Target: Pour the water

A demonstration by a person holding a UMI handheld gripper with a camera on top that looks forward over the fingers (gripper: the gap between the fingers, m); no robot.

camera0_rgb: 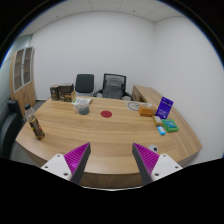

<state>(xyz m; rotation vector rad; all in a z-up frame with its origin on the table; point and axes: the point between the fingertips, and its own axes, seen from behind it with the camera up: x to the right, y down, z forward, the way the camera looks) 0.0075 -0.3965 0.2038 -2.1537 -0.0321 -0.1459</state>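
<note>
My gripper (111, 150) is open and holds nothing; its two pink pads (76, 158) hang over the near edge of a long wooden table (100, 135). Far beyond the fingers, toward the table's back left, stands a clear container (83, 103) that looks like a cup or jug. Just right of it lies a small red round item (102, 112). Further right sits a clear glass dish (135, 105). I cannot tell whether any of them holds water.
A brown bottle-like object (33, 125) stands at the table's left edge, and a dark box (62, 93) at the back left. On the right are a purple box (164, 107) and teal items (169, 126). Two office chairs (85, 84) stand behind the table.
</note>
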